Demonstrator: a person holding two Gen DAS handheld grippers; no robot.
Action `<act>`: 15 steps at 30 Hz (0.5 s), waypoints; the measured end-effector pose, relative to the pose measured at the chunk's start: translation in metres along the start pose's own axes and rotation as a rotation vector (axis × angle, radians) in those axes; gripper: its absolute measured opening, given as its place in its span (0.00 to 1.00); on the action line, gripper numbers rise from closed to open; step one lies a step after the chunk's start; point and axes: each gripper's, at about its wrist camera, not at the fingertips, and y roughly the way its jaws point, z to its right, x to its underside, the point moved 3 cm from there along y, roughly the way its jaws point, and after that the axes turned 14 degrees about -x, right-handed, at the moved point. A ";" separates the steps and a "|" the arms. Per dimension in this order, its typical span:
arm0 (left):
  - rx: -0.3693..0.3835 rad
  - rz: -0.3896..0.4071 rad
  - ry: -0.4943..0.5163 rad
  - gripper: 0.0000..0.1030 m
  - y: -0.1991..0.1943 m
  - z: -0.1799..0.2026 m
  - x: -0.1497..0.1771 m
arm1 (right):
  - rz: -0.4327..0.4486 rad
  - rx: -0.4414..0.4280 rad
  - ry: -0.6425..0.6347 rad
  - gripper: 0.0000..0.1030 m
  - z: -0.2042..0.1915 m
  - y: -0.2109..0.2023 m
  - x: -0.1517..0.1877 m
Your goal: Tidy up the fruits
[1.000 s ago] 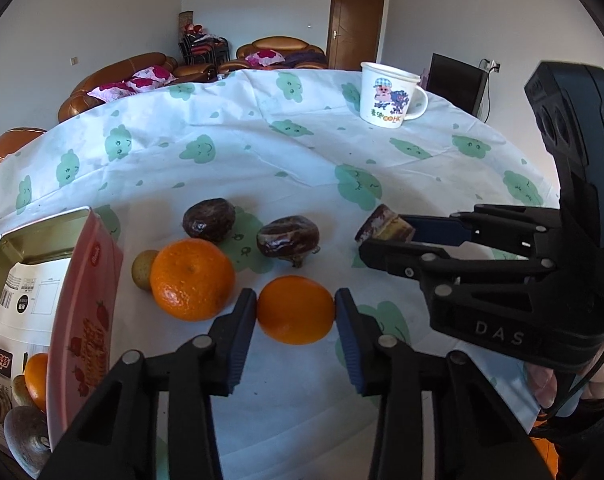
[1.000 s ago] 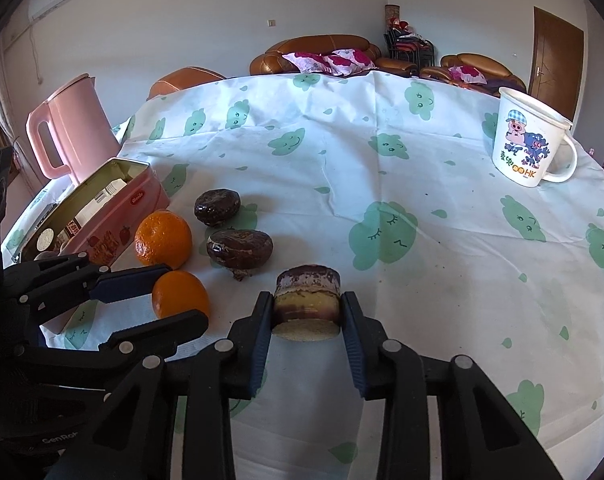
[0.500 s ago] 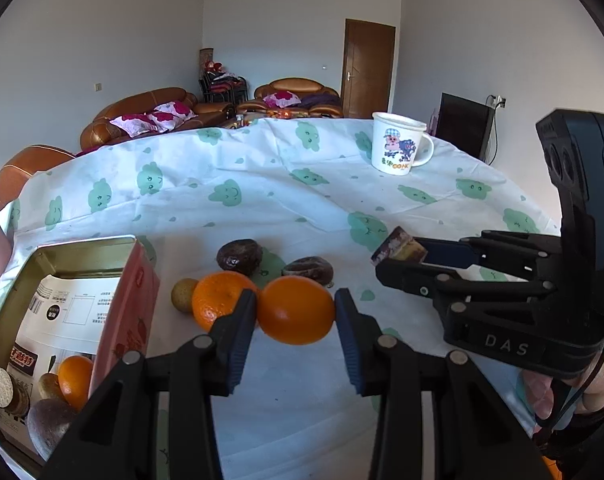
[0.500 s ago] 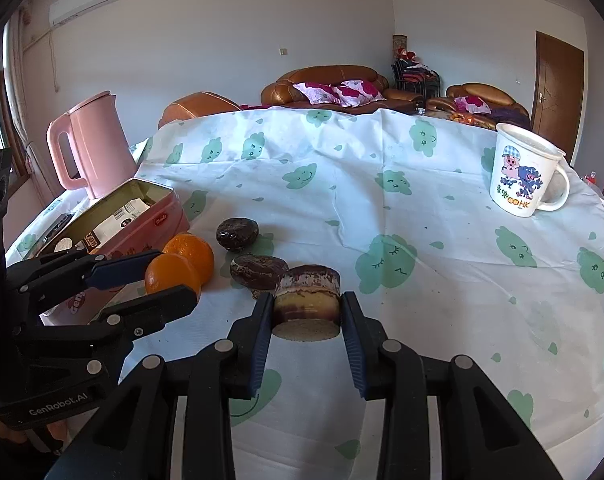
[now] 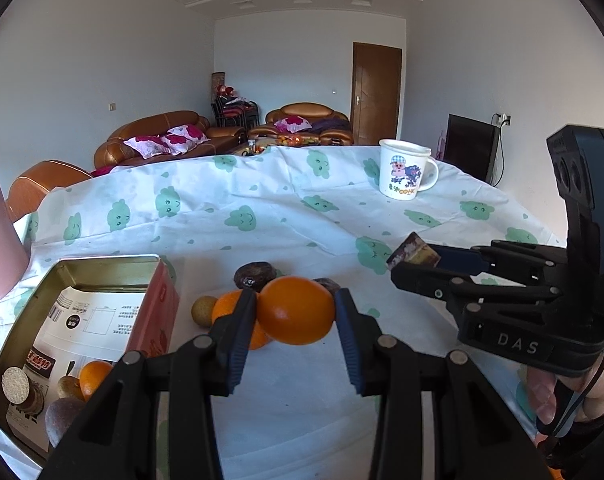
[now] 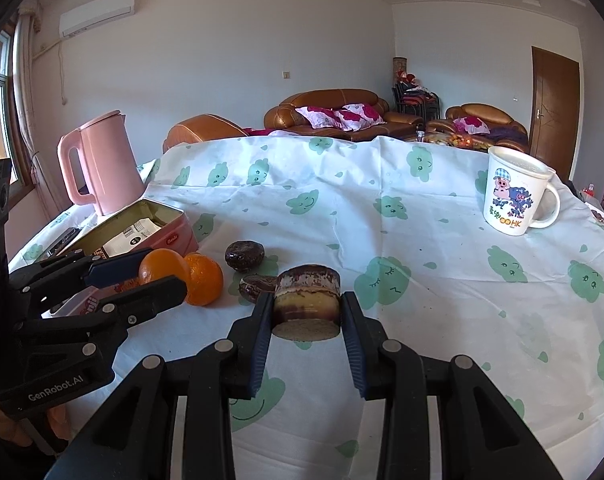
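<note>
Left gripper [image 5: 296, 316] clamped on orange [image 5: 296, 310], held above tablecloth [image 5: 262, 216], just right of open tin [image 5: 102, 264]. Right gripper [image 6: 306, 312] clamped on cake slice [image 6: 306, 302], also lifted. Risk: round orange squeezed out sideways, or pink tin wall clipped on way in. Both grippers held level, side by side, pointed forward.

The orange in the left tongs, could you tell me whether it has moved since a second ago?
Yes. The orange has been lifted: it lay on the tablecloth beside the other orange, and now hangs above it, overlapping it in the left wrist view.
</note>
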 end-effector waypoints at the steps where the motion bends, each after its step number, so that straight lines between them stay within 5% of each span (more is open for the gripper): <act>1: -0.003 0.004 0.000 0.41 -0.001 0.000 0.000 | 0.005 0.001 -0.002 0.35 0.000 -0.001 0.000; 15: -0.024 0.063 -0.014 0.41 -0.011 -0.003 -0.001 | 0.066 0.012 -0.034 0.35 -0.006 -0.013 0.000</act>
